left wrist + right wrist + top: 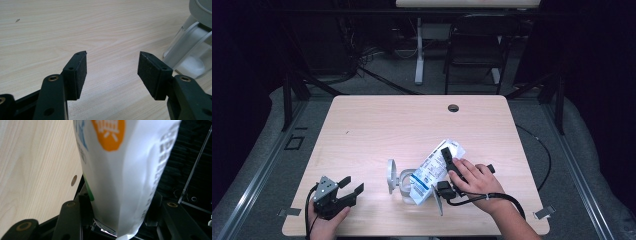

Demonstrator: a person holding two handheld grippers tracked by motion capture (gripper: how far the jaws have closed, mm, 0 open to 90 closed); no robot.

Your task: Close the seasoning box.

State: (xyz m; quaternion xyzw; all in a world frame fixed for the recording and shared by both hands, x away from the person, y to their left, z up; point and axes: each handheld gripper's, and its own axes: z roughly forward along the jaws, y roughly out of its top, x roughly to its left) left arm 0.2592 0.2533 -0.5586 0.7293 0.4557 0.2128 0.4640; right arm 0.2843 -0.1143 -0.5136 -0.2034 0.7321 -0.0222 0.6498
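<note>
A white bag (434,170) with blue print leans bottom-up toward a clear jar (404,184) near the front middle of the wooden table (387,125). The jar's round lid (391,176) stands open on its left. My right gripper (444,156) is shut on the upper end of the bag. In the right gripper view the bag (120,170), with an orange mark, fills the gap between the jaws of that gripper (120,212). My left gripper (352,185) rests at the front left corner, open. Its pads (77,75) hold nothing, and the jar (192,50) stands off to its right.
A round cable hole (453,107) lies near the table's far edge. A black cable (542,150) loops off the right side. Beyond the table stand a dark chair (477,45) and a white desk leg (419,55).
</note>
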